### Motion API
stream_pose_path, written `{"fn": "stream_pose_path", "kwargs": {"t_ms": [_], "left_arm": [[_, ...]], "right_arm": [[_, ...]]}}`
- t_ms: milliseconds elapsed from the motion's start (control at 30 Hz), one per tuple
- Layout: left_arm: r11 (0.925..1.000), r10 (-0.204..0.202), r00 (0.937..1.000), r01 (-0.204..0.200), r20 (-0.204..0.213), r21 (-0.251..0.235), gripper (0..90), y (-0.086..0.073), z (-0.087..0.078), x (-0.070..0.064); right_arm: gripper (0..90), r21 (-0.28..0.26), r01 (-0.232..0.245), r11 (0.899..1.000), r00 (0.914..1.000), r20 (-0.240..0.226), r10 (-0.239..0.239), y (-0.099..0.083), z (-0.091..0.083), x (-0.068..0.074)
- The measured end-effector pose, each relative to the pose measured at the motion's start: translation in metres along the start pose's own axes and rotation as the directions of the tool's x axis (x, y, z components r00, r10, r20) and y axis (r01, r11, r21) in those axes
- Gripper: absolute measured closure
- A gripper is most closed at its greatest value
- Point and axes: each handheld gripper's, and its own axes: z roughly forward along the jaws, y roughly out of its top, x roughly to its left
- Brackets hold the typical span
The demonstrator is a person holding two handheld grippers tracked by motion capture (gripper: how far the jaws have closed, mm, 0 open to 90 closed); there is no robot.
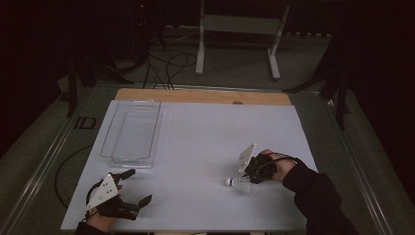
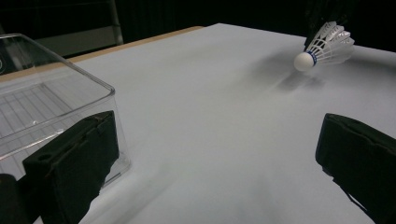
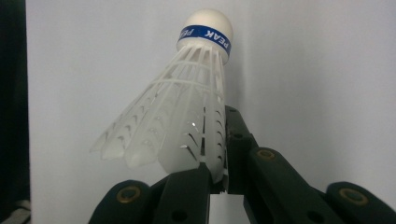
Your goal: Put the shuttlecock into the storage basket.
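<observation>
- High view: the right gripper point(image 1: 250, 175) is clenched on a white shuttlecock point(image 1: 238, 183), which sits well to the right of the clear plastic tray point(image 1: 131, 131) and nearer the person's edge of the white table point(image 1: 200, 142).
- The shuttlecock's cork points left towards the tray; its skirt end is at the jaws.
- Right gripper view: the jaws pinch the skirt's rim at one side of the shuttlecock point(image 3: 187, 98), whose blue-banded cork points away from the gripper point(image 3: 219, 179).
- Left gripper view: the shuttlecock point(image 2: 324, 46) is raised just above the table, its shadow beneath it, far from the tray point(image 2: 51, 102).
- The left gripper point(image 1: 134, 188) hovers near the tray's near end, jaws spread wide with nothing between them, well apart from the shuttlecock.
</observation>
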Motion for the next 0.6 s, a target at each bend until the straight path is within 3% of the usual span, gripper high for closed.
{"fn": "stream_pose_path", "kwargs": {"t_ms": [300, 600], "left_arm": [[1.0, 0.005, 0.9999, -0.005, 0.009, 0.004, 0.0, 0.001, 0.001, -0.001], [0.9991, 0.011, 0.999, -0.013, 0.043, 0.041, 0.0, 0.007, 0.003, -0.003]], "right_arm": [[89.6, -0.052, 0.045, 0.998, 0.9984, -0.032, -0.047, 0.007, -0.001, 0.004], [89.7, -0.085, 0.062, 0.994, 0.9976, -0.026, -0.064, 0.015, -0.005, 0.003]]}}
